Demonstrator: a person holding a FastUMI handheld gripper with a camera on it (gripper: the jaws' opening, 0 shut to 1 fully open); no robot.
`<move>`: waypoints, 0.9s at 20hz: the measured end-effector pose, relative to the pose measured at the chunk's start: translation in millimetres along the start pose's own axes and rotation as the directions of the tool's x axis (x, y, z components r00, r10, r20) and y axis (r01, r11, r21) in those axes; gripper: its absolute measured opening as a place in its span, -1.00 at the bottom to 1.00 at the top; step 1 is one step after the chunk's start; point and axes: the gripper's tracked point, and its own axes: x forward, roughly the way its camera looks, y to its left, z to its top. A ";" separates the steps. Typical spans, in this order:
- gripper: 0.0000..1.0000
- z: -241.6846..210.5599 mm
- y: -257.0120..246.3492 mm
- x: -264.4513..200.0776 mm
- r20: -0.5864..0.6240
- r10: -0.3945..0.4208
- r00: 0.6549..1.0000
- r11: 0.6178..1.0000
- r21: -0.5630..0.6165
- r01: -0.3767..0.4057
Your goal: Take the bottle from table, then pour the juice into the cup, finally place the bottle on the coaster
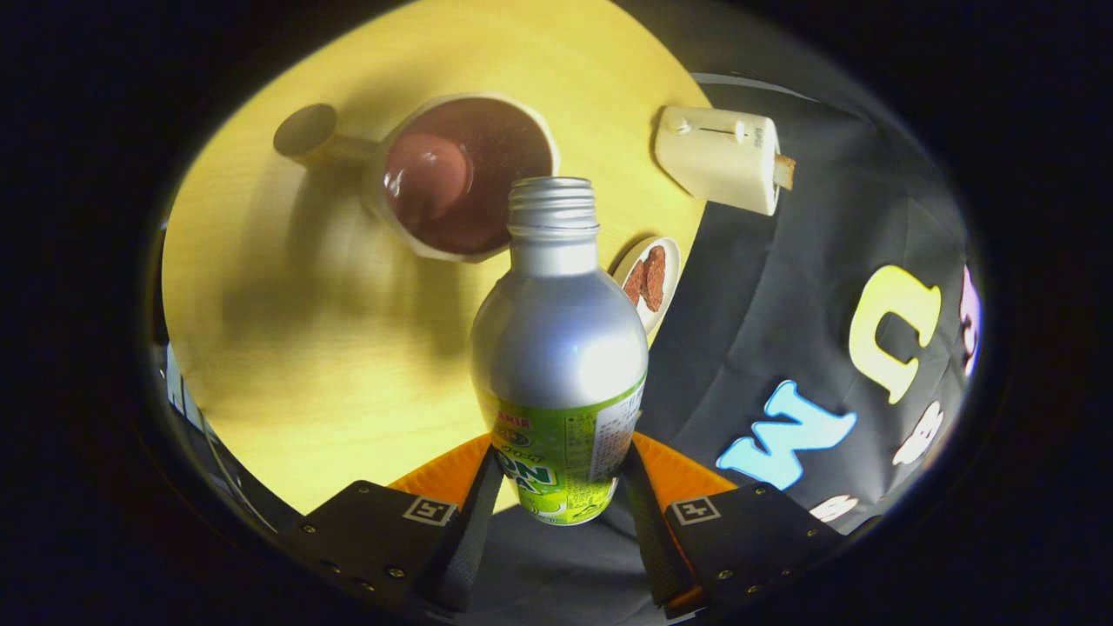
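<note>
Clearly the pour is the step in hand. The gripper (561, 496) is clenched on the bottle (559, 365), 1 finger pressing each side of its green label near the base. The bottle is uncapped and lifted off the table (287, 365), which tilts across the view, so the bottle looks tipped, with its threaded mouth pointing toward the cup (465, 174).

The cup stands on the table just beyond the bottle's mouth. It is white outside and dark inside, with a reddish shape in it that I cannot identify; whether any juice is in it I cannot tell. No stream shows at the mouth. A handle with a round end sticks out from the cup's far side.

Near the table's edge, just beside the bottle's shoulder, lies a small round coaster (648, 278) with a brown figure on it. A white block (722, 156) sits further along the same edge.

Next, I judge, the mouth must come over the cup's opening and tip further, slowly, to keep the juice inside the rim. After that the bottle must be righted and set squarely on the coaster, which is small and close to the edge, so an off-centre landing is a risk.
</note>
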 end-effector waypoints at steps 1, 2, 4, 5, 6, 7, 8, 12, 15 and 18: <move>0.49 -1.1 4.5 0.6 0.021 0.016 1.000 0.999 0.046 -0.016; 0.50 -1.5 8.2 0.6 0.042 0.029 0.999 0.995 0.090 -0.032; 0.49 -4.4 13.0 -1.4 0.068 0.034 0.997 0.986 0.159 -0.044; 0.50 -6.7 16.5 -1.8 0.079 0.039 0.996 0.980 0.192 -0.053; 0.50 -7.6 19.9 -1.8 0.099 0.043 0.994 0.970 0.235 -0.065; 0.50 -7.8 26.4 -1.7 0.119 0.058 0.991 0.955 0.282 -0.090; 0.50 -7.0 32.0 -1.7 0.141 0.069 0.988 0.937 0.331 -0.113; 0.50 -4.2 47.6 -1.2 0.222 0.089 0.971 0.847 0.496 -0.191; 0.50 0.1 45.9 -0.8 0.282 0.051 0.958 0.785 0.582 -0.213; 0.50 7.5 47.3 -0.2 0.345 0.036 0.938 0.691 0.669 -0.273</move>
